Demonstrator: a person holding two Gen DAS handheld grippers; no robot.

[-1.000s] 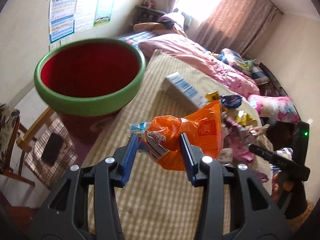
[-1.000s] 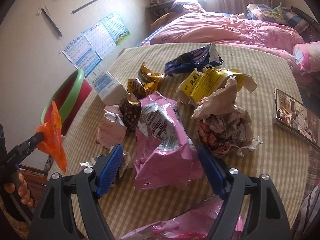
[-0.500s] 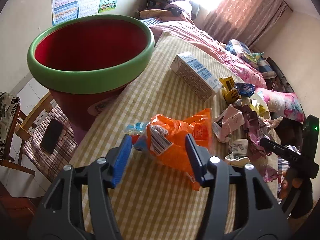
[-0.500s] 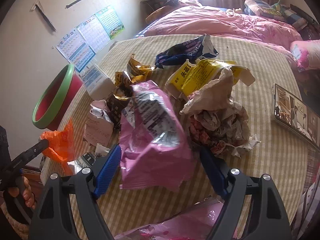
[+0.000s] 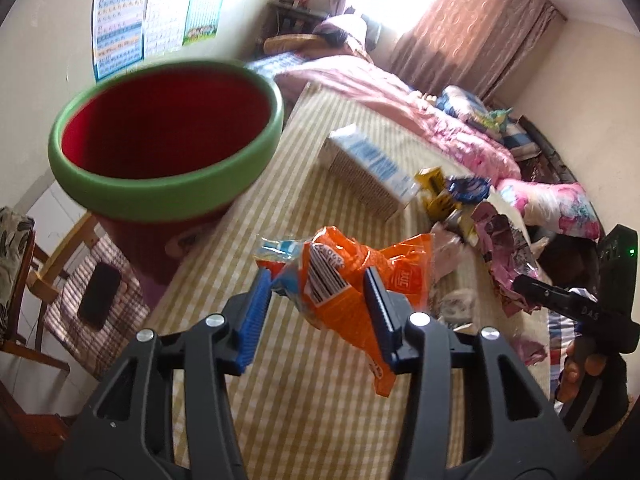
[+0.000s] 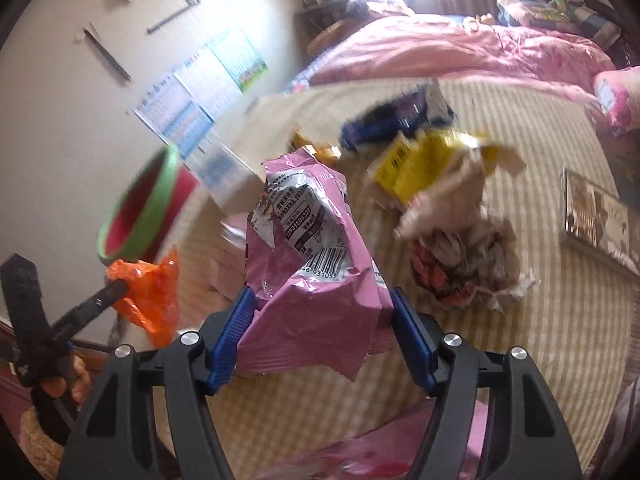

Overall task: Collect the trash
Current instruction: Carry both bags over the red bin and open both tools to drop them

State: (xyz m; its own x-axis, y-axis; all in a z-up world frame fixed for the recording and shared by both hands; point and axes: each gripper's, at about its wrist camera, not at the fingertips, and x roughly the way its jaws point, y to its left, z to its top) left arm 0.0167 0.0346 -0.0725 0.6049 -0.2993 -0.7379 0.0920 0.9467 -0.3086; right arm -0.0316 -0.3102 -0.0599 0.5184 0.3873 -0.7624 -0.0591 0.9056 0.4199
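Observation:
My left gripper (image 5: 318, 312) is shut on an orange snack wrapper (image 5: 344, 280) and holds it above the checked tablecloth, to the right of a red bin with a green rim (image 5: 168, 140). The wrapper also shows in the right wrist view (image 6: 150, 292), as does the bin (image 6: 148, 208). My right gripper (image 6: 322, 332) is shut on a pink foil bag (image 6: 316, 260) and holds it lifted off the table. More trash lies beyond: a yellow wrapper (image 6: 428, 160), a dark blue wrapper (image 6: 392, 120) and crumpled paper (image 6: 460, 256).
A white and blue carton (image 5: 368, 172) lies on the table (image 5: 304, 400) right of the bin. A booklet (image 6: 596, 216) lies at the table's right edge. A chair with a phone (image 5: 98, 296) stands left of the table. A bed (image 5: 400, 104) is behind.
My right gripper has shut on the pink bag and lifted it off the table. My left gripper has lifted the orange wrapper again after dipping, staying beside the bin.

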